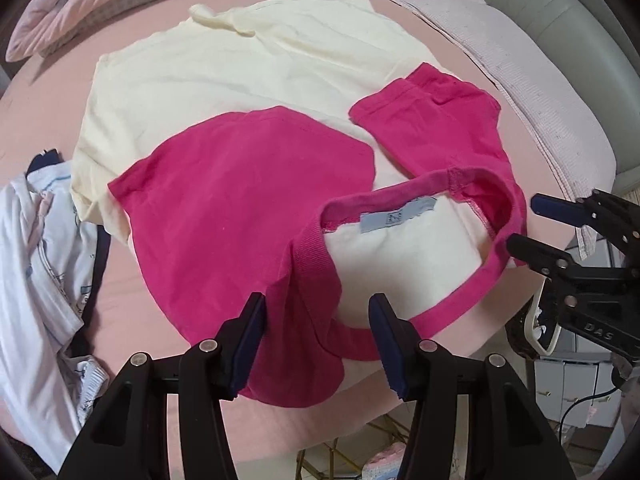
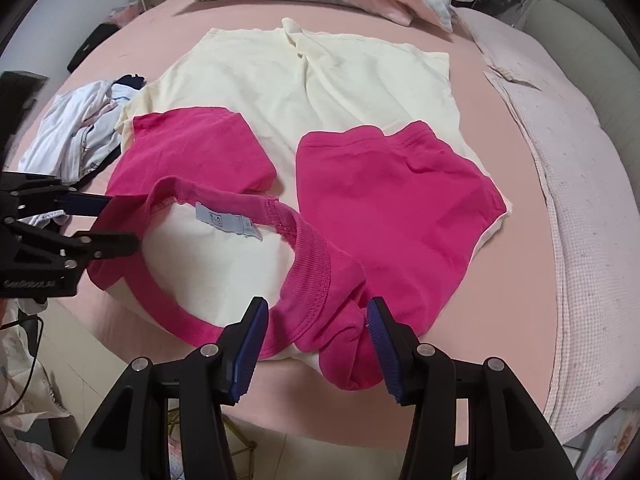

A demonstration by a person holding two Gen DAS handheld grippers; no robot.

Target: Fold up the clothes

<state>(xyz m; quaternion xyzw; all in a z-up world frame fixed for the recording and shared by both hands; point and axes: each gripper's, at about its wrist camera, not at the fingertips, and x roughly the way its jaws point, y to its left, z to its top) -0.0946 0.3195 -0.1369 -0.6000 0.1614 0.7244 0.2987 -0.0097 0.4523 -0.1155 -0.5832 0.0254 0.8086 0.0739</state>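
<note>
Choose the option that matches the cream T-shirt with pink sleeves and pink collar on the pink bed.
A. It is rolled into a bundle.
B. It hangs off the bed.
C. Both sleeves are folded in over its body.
C: both pink sleeves lie folded inward over the cream T-shirt, spread flat on the pink bed.

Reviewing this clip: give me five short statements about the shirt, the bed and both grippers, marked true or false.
1. The cream T-shirt has pink sleeves and a pink collar. True.
2. Both sleeves are spread flat outward. False: each is folded in over the body.
3. The left gripper has pink shoulder fabric between its fingers. True.
4. The right gripper is clamped fully shut. False: its fingers stand apart with pink fabric between them.
5. The white clothes pile lies on top of the shirt. False: it lies beside the shirt on the pink sheet.
</note>
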